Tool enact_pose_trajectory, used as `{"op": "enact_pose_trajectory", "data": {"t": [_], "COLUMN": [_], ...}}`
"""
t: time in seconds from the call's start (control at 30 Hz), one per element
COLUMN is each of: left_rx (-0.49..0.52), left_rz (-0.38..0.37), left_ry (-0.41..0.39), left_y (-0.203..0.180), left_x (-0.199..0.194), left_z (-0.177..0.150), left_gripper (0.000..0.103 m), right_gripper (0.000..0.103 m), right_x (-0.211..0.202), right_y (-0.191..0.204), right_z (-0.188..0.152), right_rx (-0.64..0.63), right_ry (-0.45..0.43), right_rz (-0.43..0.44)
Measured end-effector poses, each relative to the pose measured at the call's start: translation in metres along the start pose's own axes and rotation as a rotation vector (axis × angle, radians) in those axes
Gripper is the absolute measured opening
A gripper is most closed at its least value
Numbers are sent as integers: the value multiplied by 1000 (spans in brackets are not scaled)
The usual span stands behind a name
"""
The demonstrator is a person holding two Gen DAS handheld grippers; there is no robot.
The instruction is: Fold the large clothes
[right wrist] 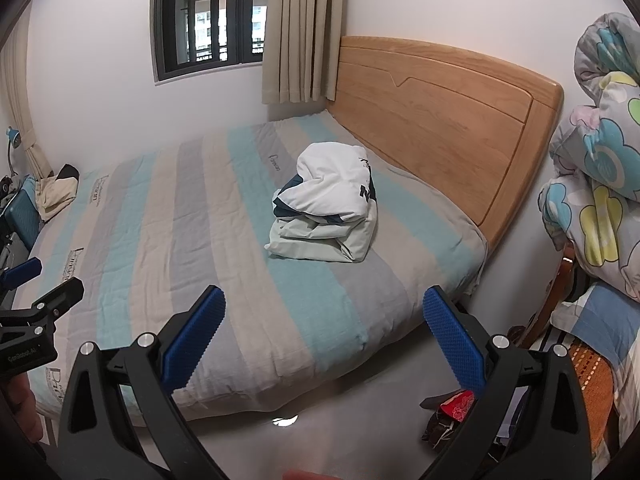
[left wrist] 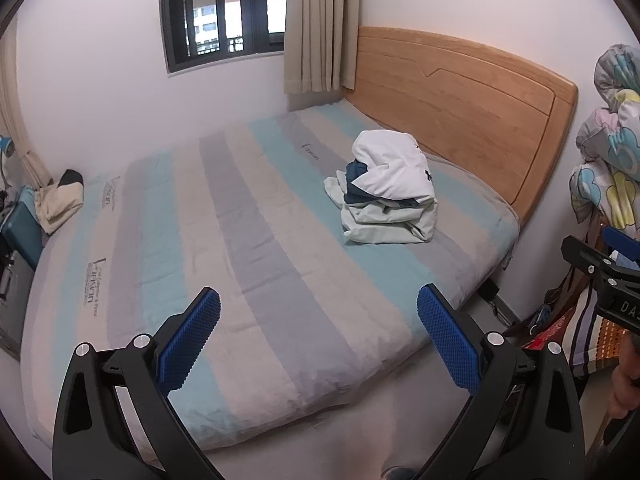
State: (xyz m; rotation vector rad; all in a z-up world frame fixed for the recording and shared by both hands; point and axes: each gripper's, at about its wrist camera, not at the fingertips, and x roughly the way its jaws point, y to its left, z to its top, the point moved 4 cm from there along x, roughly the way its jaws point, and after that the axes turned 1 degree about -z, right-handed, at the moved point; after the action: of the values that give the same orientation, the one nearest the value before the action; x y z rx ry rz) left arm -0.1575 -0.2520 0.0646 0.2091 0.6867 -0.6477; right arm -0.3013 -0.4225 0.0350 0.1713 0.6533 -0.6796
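A heap of clothes (left wrist: 390,188) (right wrist: 328,204), white and pale green with dark blue parts, lies on the striped bed (left wrist: 224,216) (right wrist: 192,216) near the wooden headboard (left wrist: 460,100) (right wrist: 436,112). My left gripper (left wrist: 318,340) is open above the bed's near edge, with nothing between its blue pads and far from the heap. My right gripper (right wrist: 324,340) is open too, over the bed's near corner and the floor. The right gripper (left wrist: 600,276) shows at the right edge of the left wrist view, and the left gripper (right wrist: 36,316) at the left edge of the right wrist view.
A beige and black garment (left wrist: 60,196) (right wrist: 56,190) lies at the bed's far left corner beside a teal case (left wrist: 22,228). A flowered quilt (left wrist: 616,140) (right wrist: 600,184) is piled at the right over a chair. Small items (right wrist: 452,408) lie on the floor. Window (left wrist: 224,12) and curtain (left wrist: 320,24) behind.
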Motion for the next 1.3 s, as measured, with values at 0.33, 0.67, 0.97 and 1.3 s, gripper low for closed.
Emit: {"op": "enact_pose_trajectory", "data": {"t": [0.33,0.67,0.97,1.3], "left_rx": [2,-8,-5,111], "left_rz": [-3,-9,-6,-173], "left_ry": [-4,-10,-17,73], "left_y": [0,5,7,-70], "left_x": [-3,-6,-9,-20], "left_z": [1,1,1,-7], "left_gripper": [97,97,97,97], "right_gripper": [95,95,95,95], "right_x": [-2,-3,-2,-48], "right_y": [-1,-2,-2,-50], "right_z": [-3,-4,-5,-63], "right_rx": [3,6,7,155], "right_ry": [4,4,3,103], "right_rz": [-2,0,0,-47]}}
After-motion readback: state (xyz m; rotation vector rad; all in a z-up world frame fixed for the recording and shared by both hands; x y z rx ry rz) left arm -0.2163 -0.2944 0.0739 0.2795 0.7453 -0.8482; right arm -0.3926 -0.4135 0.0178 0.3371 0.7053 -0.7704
